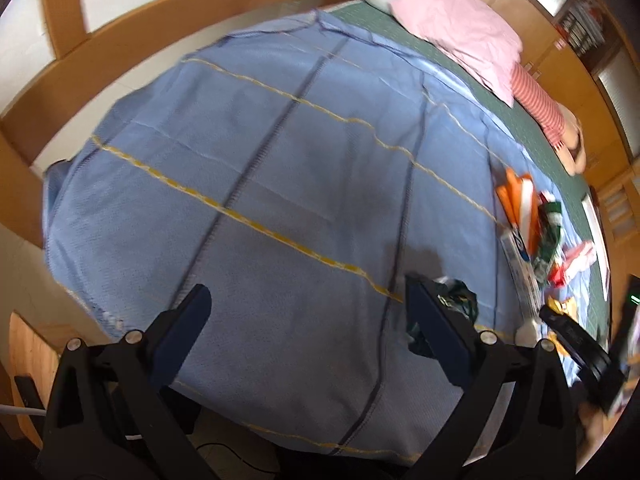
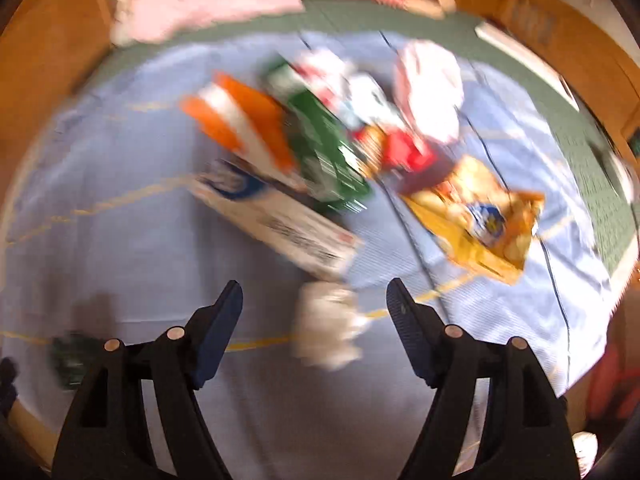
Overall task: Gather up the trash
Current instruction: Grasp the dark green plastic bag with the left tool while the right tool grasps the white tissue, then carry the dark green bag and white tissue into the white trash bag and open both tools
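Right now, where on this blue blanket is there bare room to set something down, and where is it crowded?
Bare: the wide stretch of blue blanket between the wooden bed frame and the pink pillow. Crowded: the side with the orange wrapper, green packet, white box, yellow bag and crumpled white paper, which lies between the open right claw's fingers.

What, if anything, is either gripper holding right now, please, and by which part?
Nothing is held. The right gripper is open above a crumpled white wad, not pressing it. The left gripper is open over the blue blanket.
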Demonstrator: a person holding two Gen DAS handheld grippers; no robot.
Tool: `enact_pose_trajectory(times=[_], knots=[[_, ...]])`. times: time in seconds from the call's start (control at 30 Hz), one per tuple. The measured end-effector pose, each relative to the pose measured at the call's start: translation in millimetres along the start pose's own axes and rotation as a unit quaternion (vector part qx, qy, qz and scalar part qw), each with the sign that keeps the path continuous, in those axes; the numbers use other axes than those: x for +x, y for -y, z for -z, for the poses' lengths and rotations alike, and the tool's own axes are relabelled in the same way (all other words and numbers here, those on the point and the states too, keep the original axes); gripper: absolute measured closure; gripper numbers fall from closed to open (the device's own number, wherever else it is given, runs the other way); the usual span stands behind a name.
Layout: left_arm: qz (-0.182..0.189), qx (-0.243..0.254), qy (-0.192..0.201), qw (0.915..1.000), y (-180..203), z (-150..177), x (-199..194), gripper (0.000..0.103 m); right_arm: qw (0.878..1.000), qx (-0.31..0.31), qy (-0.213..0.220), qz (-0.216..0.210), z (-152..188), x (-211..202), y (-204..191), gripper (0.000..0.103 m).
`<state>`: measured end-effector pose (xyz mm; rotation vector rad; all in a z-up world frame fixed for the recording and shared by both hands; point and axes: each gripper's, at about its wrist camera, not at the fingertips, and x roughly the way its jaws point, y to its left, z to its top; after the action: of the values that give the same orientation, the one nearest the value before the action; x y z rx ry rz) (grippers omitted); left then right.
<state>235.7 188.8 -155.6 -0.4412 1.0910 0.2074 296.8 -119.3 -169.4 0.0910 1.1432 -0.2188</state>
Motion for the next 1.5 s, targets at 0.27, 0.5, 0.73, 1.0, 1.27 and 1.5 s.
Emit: enact_pose_trajectory(times=[0.27,0.5,0.73,1.0,1.27,1.5], knots=[[0.054,0.069,-0.006,0.9961,42.2,3.8,17.6,0.003,0.998,-0.012,-0.054,-0.034,24.1,31.5,-1.0,0.07],[0.063,0.191,-0.019,0.9794,100.6,24.1,41.0,0.003,0.994,0.017,-0.009,-0.105,54.4,-22.0,10.0,0.07],[0.006,0.251,-0.024,0.9677,111.3,38.4,72.8,0.049,0.991,0.001,0.074,-0.111,73.9,-81.5,29.5,0.07],[0.038,0.225,0.05,0.9723,104.2,34.6,15.8,0.051,0.982,-0.052,0.154,-0.096,96.9,-125.1,28.5,0.07],[0.06,0.232,0.17,0.9558,101.6,46.9,-62.8,0.052,0.976,-0.071,0.182,-0.095,112.1,-147.1,24.8,0.07],[0.071,0.256,0.235,0.935,102.7,58.3,-101.8,0.051,0.974,-0.068,0.194,-0.092,114.8,-156.2,28.9,0.07]])
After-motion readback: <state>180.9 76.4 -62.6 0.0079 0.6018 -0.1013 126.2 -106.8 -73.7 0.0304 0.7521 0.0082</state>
